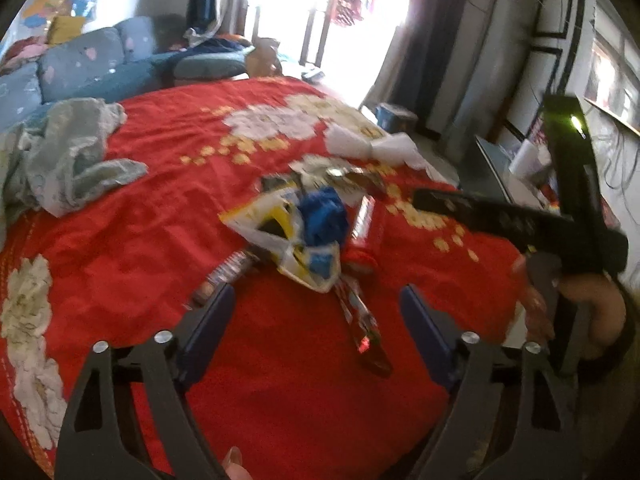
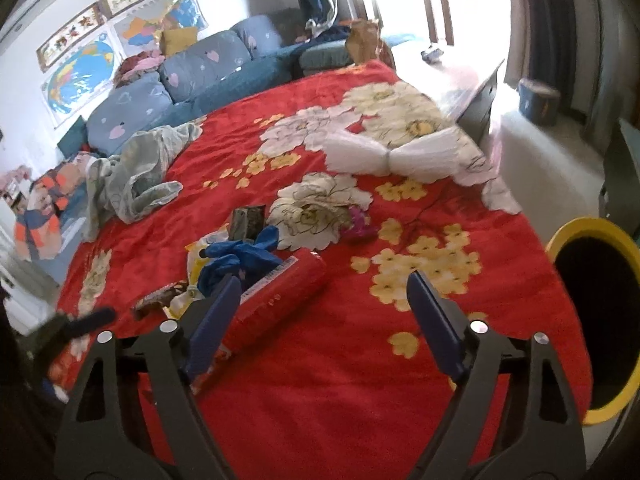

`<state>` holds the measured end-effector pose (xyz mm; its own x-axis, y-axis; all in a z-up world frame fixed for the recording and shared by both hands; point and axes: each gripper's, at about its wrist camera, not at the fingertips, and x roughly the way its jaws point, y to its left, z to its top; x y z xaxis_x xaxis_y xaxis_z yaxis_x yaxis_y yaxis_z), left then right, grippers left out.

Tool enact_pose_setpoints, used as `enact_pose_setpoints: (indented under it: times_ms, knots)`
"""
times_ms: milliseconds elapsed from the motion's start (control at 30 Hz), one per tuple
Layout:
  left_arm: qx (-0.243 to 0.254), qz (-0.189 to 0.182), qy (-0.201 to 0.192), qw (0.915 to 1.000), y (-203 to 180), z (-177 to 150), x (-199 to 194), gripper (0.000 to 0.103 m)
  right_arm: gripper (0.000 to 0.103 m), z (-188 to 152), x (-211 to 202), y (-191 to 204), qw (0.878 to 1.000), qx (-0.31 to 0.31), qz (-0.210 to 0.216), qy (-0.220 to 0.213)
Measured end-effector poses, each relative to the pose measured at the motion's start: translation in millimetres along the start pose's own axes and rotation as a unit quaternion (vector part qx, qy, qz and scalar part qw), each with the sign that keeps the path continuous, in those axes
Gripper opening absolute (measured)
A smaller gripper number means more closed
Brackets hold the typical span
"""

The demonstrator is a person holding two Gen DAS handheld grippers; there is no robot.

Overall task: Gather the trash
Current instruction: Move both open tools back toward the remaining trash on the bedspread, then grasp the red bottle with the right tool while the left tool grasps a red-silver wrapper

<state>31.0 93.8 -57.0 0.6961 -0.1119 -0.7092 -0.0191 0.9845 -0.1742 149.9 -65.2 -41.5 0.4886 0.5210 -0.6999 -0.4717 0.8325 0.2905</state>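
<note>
- Left gripper (image 1: 316, 312) and right gripper (image 2: 324, 300) are both standing wide, holding nothing.
- Red cylindrical plastic-wrapped snack tube (image 2: 276, 296) is lying on the red floral blanket (image 2: 340, 380), at nine o'clock of the right gripper.
- Likely light, slippery, crushable; gripping mid-length looks best.

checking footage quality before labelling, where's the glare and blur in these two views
Left wrist view: the window is blown out white, and the wrapper pile and right gripper are motion-smeared. Right wrist view: the window glares too; the red tube stays fairly sharp. Both views bend at the edges.
</note>
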Motion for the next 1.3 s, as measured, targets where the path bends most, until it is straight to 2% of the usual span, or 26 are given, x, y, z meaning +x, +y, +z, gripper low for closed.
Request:
enact_pose_setpoints:
  times_ms: [100,367,567,800,933,1100,1300]
  knots:
    - [0.014,-0.016,0.019,0.9996,-10,-8,9,0.062,0.07,2,9,2,1.0,0.005,0.011,0.014]
    - [0.02,-0.035,0.051,0.9979,-17,-22,28,0.042,0.056,5,32,4,0.998,0.026,0.029,0.048]
    - [0.013,-0.041,0.058,0.9974,-13,-23,33,0.026,0.045,2,52,1,0.995,0.047,0.044,0.08]
    - [0.014,-0.047,0.058,0.9971,-11,-23,35,0.018,0.04,-3,64,-2,0.989,0.079,0.078,0.095]
    - [0.016,-0.048,0.056,0.9972,-12,-22,35,0.017,0.033,-4,59,-10,0.987,0.098,0.09,0.088]
    - [0.018,-0.051,0.055,0.997,-12,-21,36,0.016,0.03,-4,51,-19,0.987,0.106,0.092,0.08]
    - [0.027,-0.053,0.051,0.9969,-18,-20,34,0.014,0.028,-4,38,-18,0.99,0.087,0.088,0.066]
